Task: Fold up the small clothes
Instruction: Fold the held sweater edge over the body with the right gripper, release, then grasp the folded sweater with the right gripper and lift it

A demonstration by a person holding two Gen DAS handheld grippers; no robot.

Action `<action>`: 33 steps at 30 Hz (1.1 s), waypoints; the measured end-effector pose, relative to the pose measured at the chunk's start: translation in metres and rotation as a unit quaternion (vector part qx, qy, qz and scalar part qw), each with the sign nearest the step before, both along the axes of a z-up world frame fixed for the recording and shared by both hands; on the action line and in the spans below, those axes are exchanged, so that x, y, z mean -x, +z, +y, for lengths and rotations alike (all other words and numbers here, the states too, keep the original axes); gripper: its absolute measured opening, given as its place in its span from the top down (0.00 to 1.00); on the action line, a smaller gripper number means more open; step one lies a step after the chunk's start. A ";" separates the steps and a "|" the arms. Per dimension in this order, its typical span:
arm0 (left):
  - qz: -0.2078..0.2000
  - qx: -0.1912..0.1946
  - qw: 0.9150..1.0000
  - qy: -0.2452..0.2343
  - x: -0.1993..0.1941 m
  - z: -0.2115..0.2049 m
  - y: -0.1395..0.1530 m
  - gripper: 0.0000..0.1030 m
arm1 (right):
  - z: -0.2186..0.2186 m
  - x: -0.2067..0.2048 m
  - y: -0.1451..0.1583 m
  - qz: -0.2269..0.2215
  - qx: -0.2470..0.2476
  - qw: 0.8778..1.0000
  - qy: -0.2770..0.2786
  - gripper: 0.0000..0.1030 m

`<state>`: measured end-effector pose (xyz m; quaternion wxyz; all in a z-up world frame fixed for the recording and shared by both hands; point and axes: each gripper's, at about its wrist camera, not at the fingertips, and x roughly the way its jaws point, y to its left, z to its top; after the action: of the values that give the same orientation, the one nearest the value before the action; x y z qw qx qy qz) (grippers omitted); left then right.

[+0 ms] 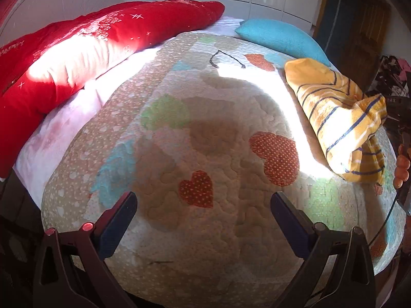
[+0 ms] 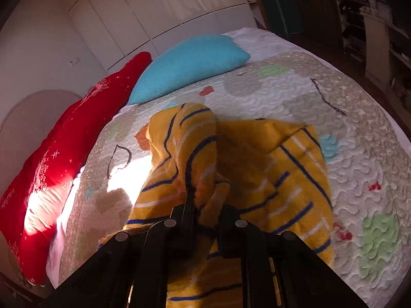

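Note:
A small yellow garment with blue and white stripes [image 1: 339, 118] lies bunched in a long roll at the right side of the quilted bed cover [image 1: 205, 133]. My left gripper [image 1: 203, 218] is open and empty, low over the quilt, well left of the garment. In the right wrist view my right gripper [image 2: 205, 205] is shut on a fold of the yellow striped garment [image 2: 282, 169] and holds that part lifted, while the rest drapes on the quilt [image 2: 334, 97].
A long red pillow [image 1: 84, 48] lies along the far left edge of the bed and a turquoise pillow [image 1: 280, 38] at the far end. White wardrobe doors [image 2: 143, 15] stand behind. Shelves with clutter [image 2: 380, 25] are at the right. The bed edge drops off near me.

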<state>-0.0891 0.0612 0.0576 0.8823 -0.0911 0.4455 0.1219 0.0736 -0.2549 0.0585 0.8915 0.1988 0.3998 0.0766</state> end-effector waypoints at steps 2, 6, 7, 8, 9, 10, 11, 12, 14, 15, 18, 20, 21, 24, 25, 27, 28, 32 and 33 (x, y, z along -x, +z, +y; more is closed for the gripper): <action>0.007 -0.003 1.000 -0.020 -0.007 -0.015 0.000 0.00 | -0.034 0.011 -0.016 0.012 -0.008 0.999 -0.030 0.87; 0.010 -0.008 0.998 -0.061 -0.017 -0.044 0.002 0.00 | -0.079 0.034 -0.044 0.029 -0.044 0.997 -0.053 0.87; 0.009 -0.008 0.997 -0.071 -0.020 -0.050 0.004 0.00 | -0.084 0.038 -0.051 0.032 -0.055 0.997 -0.048 0.87; 0.009 -0.007 0.997 -0.081 -0.023 -0.057 0.006 0.00 | -0.088 0.041 -0.055 0.033 -0.064 0.996 -0.044 0.86; 0.008 -0.005 0.996 -0.090 -0.026 -0.062 0.007 0.00 | -0.091 0.043 -0.057 0.032 -0.069 0.996 -0.041 0.86; 0.009 -0.002 0.995 -0.097 -0.028 -0.068 0.008 0.00 | -0.092 0.046 -0.057 0.029 -0.071 0.996 -0.037 0.86; 0.008 0.000 0.995 -0.104 -0.030 -0.073 0.010 0.00 | -0.094 0.048 -0.055 0.028 -0.070 0.997 -0.034 0.85; 0.007 -0.001 0.994 -0.109 -0.031 -0.078 0.011 0.00 | -0.095 0.050 -0.050 0.026 -0.068 0.997 -0.031 0.83; 0.003 -0.009 0.993 -0.118 -0.032 -0.086 0.014 0.00 | -0.097 0.056 -0.038 0.012 -0.070 0.997 -0.026 0.82; 0.001 -0.012 0.992 -0.122 -0.032 -0.090 0.014 0.00 | -0.099 0.062 -0.030 0.001 -0.078 0.997 -0.025 0.80; 0.004 -0.013 0.992 -0.129 -0.032 -0.098 0.014 0.00 | -0.105 0.071 -0.015 -0.020 -0.108 0.994 -0.019 0.58; 0.005 -0.012 0.991 -0.132 -0.032 -0.102 0.015 0.00 | -0.103 0.072 -0.010 -0.023 -0.121 0.992 -0.007 0.50; 0.004 -0.012 0.991 -0.133 -0.032 -0.104 0.016 0.00 | -0.098 0.071 -0.009 -0.017 -0.114 0.993 -0.003 0.45; 0.000 -0.015 0.990 -0.138 -0.032 -0.110 0.021 0.00 | -0.076 0.066 -0.014 -0.008 -0.074 0.997 0.014 0.44; -0.003 -0.017 0.990 -0.142 -0.033 -0.113 0.023 0.00 | -0.068 0.066 -0.018 -0.009 -0.069 0.997 0.030 0.73; -0.006 -0.021 0.988 -0.151 -0.036 -0.119 0.028 0.00 | -0.055 0.066 -0.026 0.000 -0.083 0.994 0.071 0.91; -0.006 -0.021 0.988 -0.154 -0.038 -0.121 0.031 0.00 | -0.054 0.068 -0.028 -0.002 -0.072 0.995 0.072 0.92; -0.020 -0.019 0.986 -0.163 -0.045 -0.126 0.041 0.00 | -0.066 0.092 -0.029 0.007 0.011 0.998 0.067 0.93; -0.023 -0.019 0.986 -0.165 -0.048 -0.127 0.042 0.00 | -0.074 0.099 -0.033 0.015 0.019 0.998 0.061 0.93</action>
<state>-0.0415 -0.0661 0.0992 0.9020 -0.0027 0.4313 -0.0192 -0.0254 -0.3293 0.0259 0.8828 0.1583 0.4258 0.1199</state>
